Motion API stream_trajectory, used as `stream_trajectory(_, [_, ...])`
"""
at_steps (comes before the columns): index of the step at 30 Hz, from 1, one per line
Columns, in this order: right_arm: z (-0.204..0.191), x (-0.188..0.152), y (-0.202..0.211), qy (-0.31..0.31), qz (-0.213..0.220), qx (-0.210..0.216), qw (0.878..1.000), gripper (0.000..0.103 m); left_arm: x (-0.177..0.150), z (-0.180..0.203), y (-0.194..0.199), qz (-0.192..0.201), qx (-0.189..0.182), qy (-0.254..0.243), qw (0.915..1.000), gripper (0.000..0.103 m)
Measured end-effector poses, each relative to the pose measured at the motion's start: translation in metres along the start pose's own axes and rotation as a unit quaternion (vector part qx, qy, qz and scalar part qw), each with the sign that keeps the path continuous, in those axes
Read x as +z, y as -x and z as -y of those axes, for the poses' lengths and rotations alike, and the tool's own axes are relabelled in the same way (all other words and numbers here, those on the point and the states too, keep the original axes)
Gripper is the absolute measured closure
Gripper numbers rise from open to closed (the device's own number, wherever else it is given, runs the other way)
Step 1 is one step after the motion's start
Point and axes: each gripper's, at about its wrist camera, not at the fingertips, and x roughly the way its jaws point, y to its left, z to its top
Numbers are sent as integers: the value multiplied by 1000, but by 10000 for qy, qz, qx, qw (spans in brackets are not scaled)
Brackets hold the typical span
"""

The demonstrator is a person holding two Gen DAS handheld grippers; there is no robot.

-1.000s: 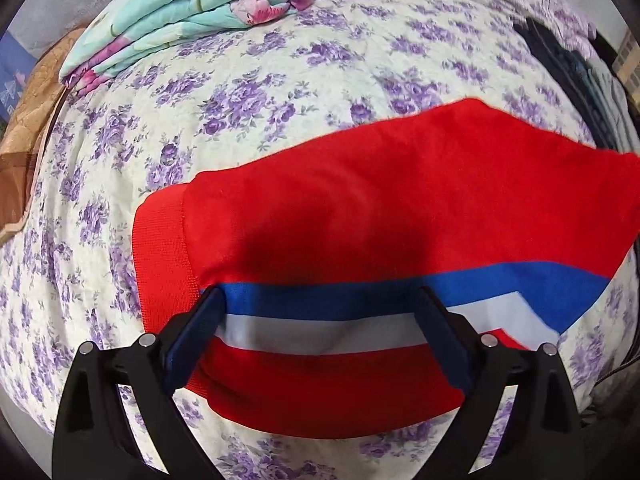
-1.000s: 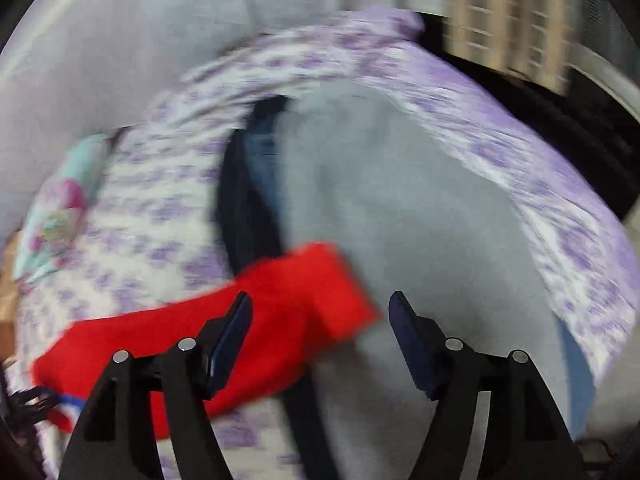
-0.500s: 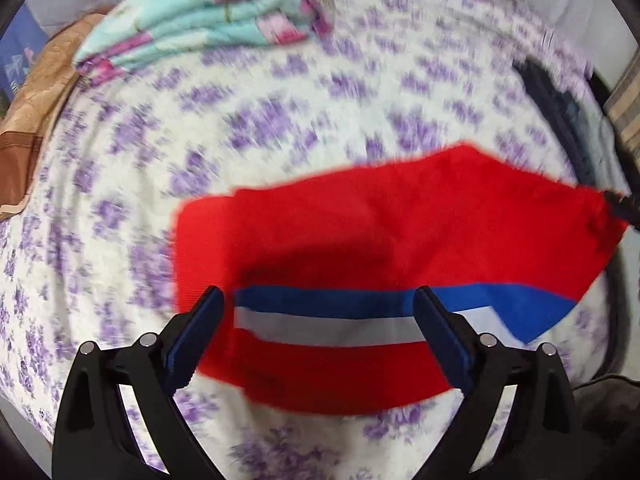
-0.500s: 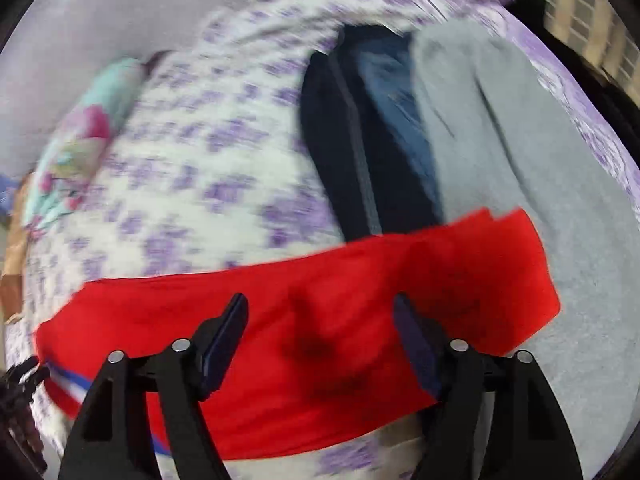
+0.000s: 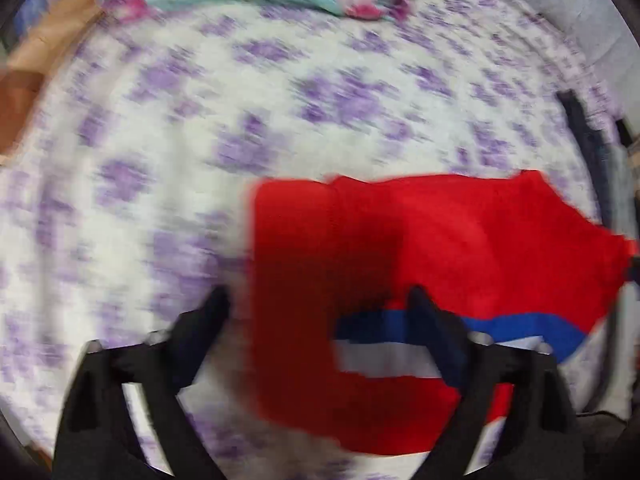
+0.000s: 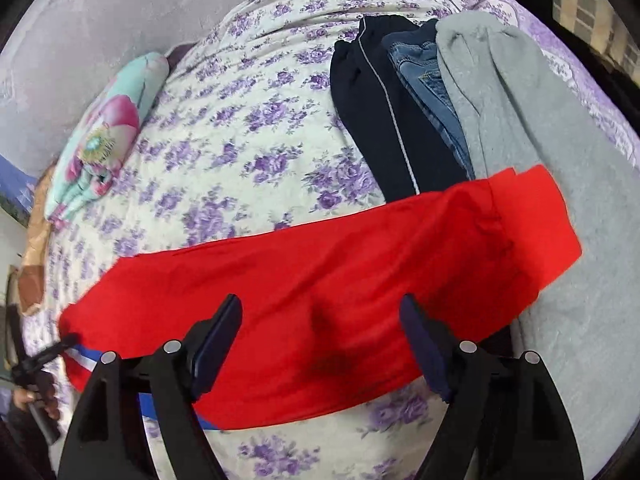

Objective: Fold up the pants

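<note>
Purple-flowered white bedding covers a bed (image 6: 248, 128) that fills both views. Red pants (image 6: 320, 280), with a blue and white stripe along one side, lie flat across the near part of the bed. One end of the pants rests on top of three other garments laid side by side on the bed: black pants (image 6: 376, 112), blue jeans (image 6: 432, 80) and grey pants (image 6: 540, 128). A folded turquoise blanket (image 6: 104, 136) with pink flowers sits at the far end of the bed, well apart from the red pants. The right gripper (image 6: 320, 332) hovers over the middle of the red pants, fingers spread wide, holding nothing. The left gripper (image 5: 318, 312), in a blurred view, hangs over the striped end of the pants, also spread wide and empty.
</note>
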Motion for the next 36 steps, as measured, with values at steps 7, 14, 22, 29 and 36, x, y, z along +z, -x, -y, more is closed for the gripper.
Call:
stream_trajectory(7, [-2,-10,0,-113,-12,11,9999,19,-8,55,-1,180,899,-991,9908,62])
stream_trajectory(14, [-23,-10,-4,216,-123,-52,9997,19,-22,112,-4,632,1955,-1905,9600,64])
stream_trajectory(22, [-53,4,4,536,-20,2,9986,19,-7,39,33,790,1411,-280,9864,65])
stream_trajectory(29, [-76,2,-3,719,-101,179,9972,19,-7,-13,75,1051,1939,130,9753,65])
stream_trajectory(36, [-86,-12,-31,765,-487,208,9957,19,-6,-71,81,1004,2066,755,9703,65])
